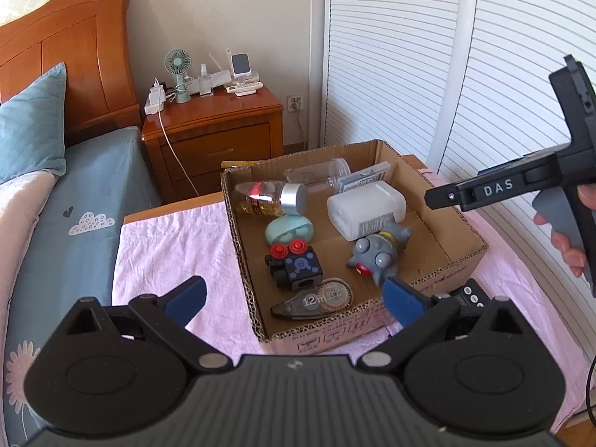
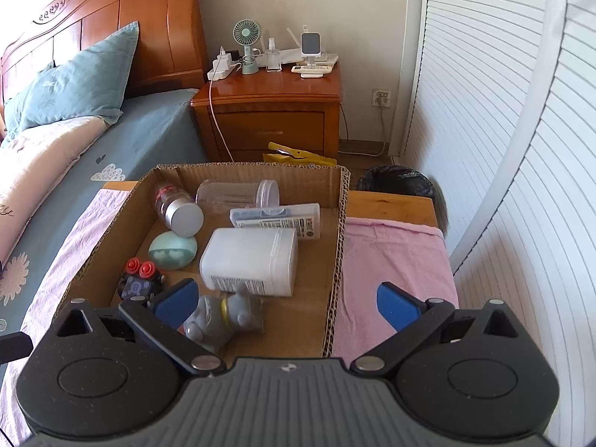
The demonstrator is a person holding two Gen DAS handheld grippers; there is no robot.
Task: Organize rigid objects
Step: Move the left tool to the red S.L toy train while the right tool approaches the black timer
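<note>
A bedroom: a wooden nightstand [image 2: 268, 111] by the bed, and a small table under a pink cloth [image 1: 167, 253] carrying an open cardboard box [image 2: 341, 231]. Inside lie a white plastic bottle [image 2: 249, 260], a grey toy figure [image 1: 376, 257], a correction tape dispenser [image 1: 313, 301], a silver-capped bottle [image 2: 178, 208] and a mint case [image 2: 173, 249]. The left gripper [image 1: 294, 298] and right gripper [image 2: 287, 298] both hover with jaws wide apart, holding nothing

The matte black plastic left gripper [image 1: 294, 298] has blue rectangular pads, two round hubs, silver pivot screws and a ribbed grey base. The matching black right gripper [image 2: 287, 300] carries white "DAS" lettering and a grey handle.
</note>
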